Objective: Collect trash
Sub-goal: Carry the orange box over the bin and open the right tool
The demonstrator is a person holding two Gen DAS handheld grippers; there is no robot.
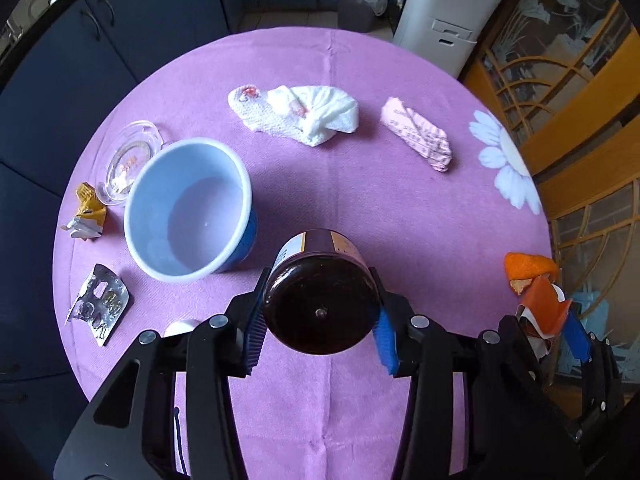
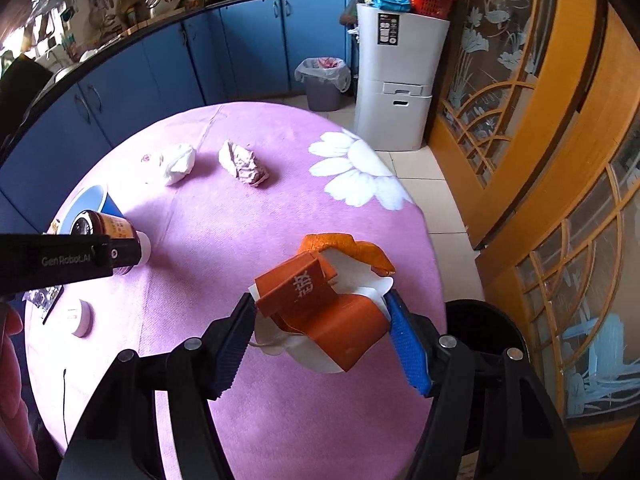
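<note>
Gripping brown jar (image 1: 320,300) between left gripper (image 1: 318,330) fingers, above purple tablecloth (image 1: 360,208); right gripper (image 2: 322,344) fingers pinching crumpled orange carton (image 2: 320,308), blue bowl (image 1: 188,208) ahead-left.

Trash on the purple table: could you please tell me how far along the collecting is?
Nothing can be confirmed as binned. In hand: the left gripper clamps a brown bottle, and the right gripper clamps a torn orange carton beside a black bin. Left on the table: crumpled tissue, pink wrapper, blister pack, yellow wrapper, white cap.
</note>
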